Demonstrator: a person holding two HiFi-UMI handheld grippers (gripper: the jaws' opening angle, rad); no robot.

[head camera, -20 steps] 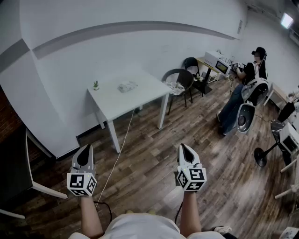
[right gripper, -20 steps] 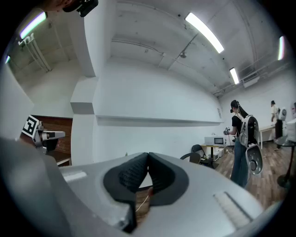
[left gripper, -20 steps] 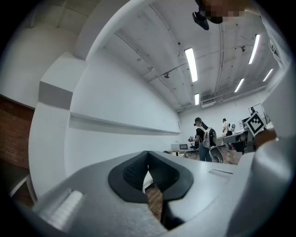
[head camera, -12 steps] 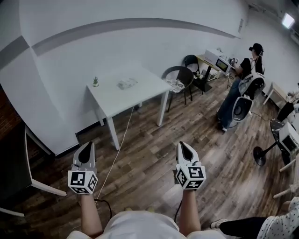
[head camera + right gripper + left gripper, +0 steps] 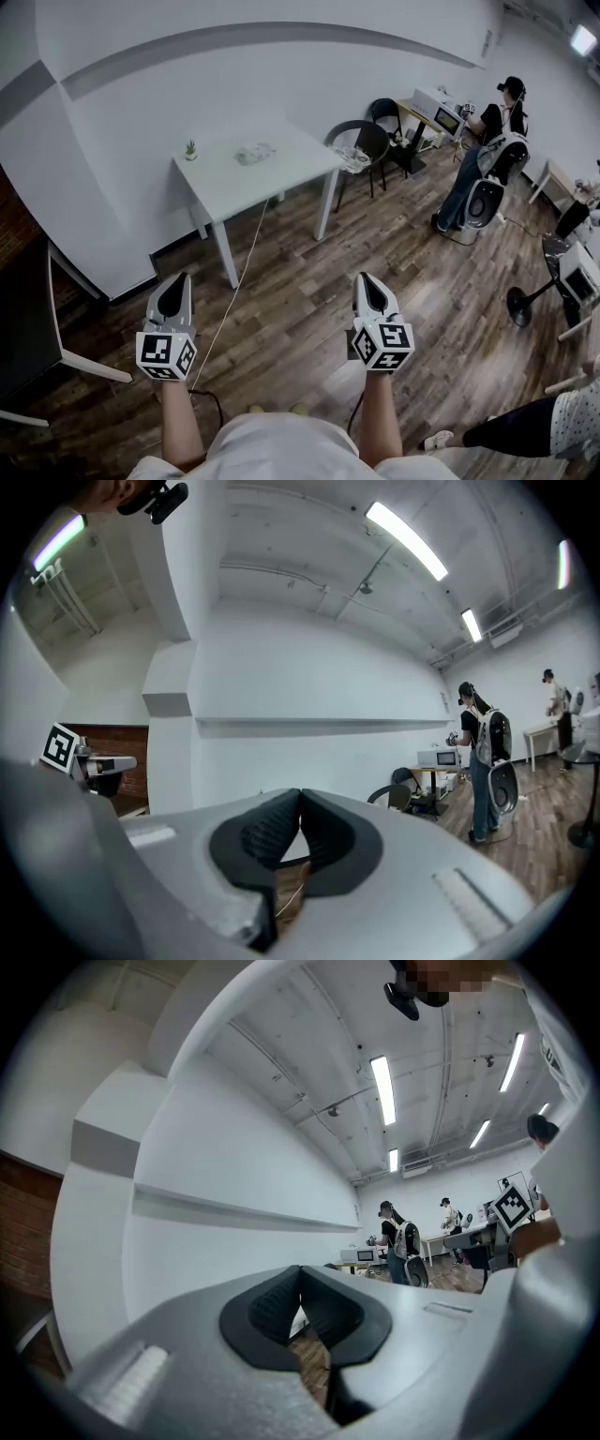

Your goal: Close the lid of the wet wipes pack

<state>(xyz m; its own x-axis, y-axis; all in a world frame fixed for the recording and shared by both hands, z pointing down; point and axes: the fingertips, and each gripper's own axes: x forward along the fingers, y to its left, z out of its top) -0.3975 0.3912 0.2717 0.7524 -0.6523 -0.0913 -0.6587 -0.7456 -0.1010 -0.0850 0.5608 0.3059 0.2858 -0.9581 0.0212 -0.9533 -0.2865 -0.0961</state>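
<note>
Wet wipes pack (image 5: pixel 254 153) on white table (image 5: pixel 286 180)

Dark wood-plank floor (image 5: pixel 309 309) is laid throughout. The big wall (image 5: pixel 234 103) is painted white, with a grey band (image 5: pixel 319 726) run across it. A white worktop (image 5: pixel 281 176) is set against it, with a tiny potted plant (image 5: pixel 190 148) placed at one corner. Dark chairs (image 5: pixel 361 147) are parked just beside. Exposed brick (image 5: pixel 33 1232) is seen far left. Strip lights (image 5: pixel 382 1077) are mounted overhead. What's probably a microwave (image 5: pixel 441 111) is kept on a far desk.
</note>
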